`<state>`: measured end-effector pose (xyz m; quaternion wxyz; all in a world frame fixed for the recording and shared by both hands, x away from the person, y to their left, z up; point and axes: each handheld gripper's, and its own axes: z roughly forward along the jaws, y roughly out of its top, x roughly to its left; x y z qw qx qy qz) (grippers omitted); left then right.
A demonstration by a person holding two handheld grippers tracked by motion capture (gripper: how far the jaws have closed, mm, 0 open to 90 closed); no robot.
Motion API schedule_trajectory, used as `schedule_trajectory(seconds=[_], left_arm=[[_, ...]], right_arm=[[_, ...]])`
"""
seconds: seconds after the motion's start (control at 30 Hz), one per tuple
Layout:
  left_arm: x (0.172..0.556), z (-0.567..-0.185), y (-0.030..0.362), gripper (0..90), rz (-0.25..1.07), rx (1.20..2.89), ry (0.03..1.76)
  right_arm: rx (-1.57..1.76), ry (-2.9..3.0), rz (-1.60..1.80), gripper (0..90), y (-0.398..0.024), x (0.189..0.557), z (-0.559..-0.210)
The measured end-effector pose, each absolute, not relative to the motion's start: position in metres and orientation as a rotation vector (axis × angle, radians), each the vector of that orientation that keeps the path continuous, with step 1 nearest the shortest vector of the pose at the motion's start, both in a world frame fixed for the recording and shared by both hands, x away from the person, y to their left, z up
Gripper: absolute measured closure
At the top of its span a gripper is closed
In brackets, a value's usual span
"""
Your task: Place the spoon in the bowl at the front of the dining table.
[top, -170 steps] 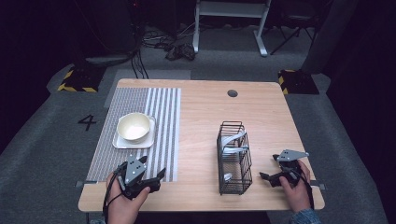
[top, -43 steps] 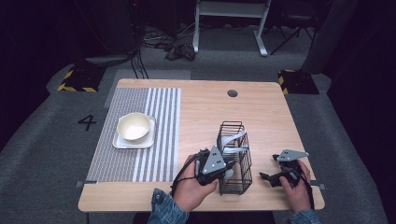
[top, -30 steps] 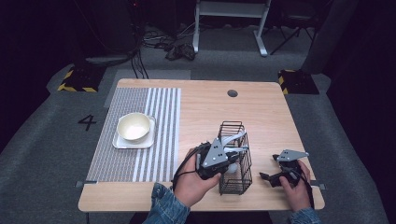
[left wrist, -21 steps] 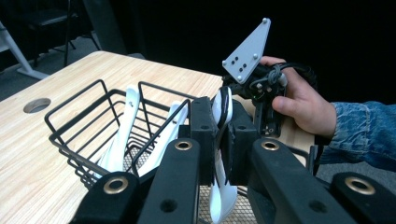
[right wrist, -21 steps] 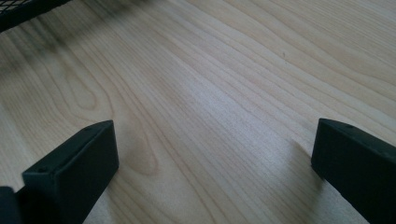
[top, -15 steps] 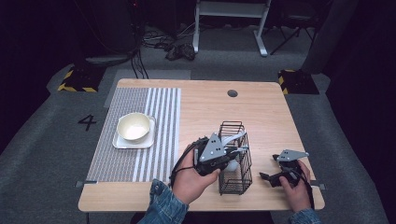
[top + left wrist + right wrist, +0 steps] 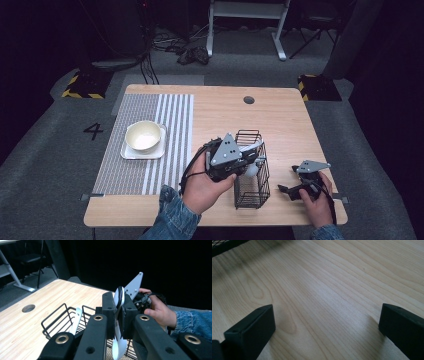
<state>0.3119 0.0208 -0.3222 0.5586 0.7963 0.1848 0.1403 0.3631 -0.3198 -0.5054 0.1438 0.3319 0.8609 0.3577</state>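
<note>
The left gripper (image 7: 117, 315) is clamping a white spoon (image 7: 118, 322) above the wire basket (image 7: 251, 172) at the tabletop's near right; its bowl could be snagging the wires. The right gripper (image 7: 294, 189) is resting open nearby.

In the left gripper view, the black fingers (image 7: 109, 315) cover the middle of the white ceramic spoon (image 7: 119, 296), and the bottom edge of the picture cuts off its lower end. In the high view, the left gripper (image 7: 248, 161) and the hand that carries it hide part of the black wire basket (image 7: 252, 187), and what lies inside the basket is too small to tell. In the right gripper view, only a dark corner of that basket enters at the top left, and the edges cut off both black fingers (image 7: 252, 327) over the light wooden counter (image 7: 324, 295).
</note>
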Motion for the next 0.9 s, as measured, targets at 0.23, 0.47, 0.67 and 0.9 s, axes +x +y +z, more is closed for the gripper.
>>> schedule_trajectory(seconds=[0.23,0.47,0.67,0.9], left_arm=[[0.314,-0.313,0.025,84.6,0.335,1.865,0.438],[0.314,-0.308,0.033,84.6,0.355,1.843,0.454],[0.315,-0.309,0.049,84.6,0.389,1.831,0.499],[0.317,-0.305,0.066,84.6,0.438,1.816,0.539]], right_arm=[[0.956,2.482,1.031,0.7,-0.32,0.363,-0.505],[0.956,2.482,1.032,0.7,-0.32,0.363,-0.505],[0.959,2.48,1.032,0.7,-0.32,0.363,-0.505],[0.961,2.483,1.03,0.7,-0.32,0.363,-0.505]])
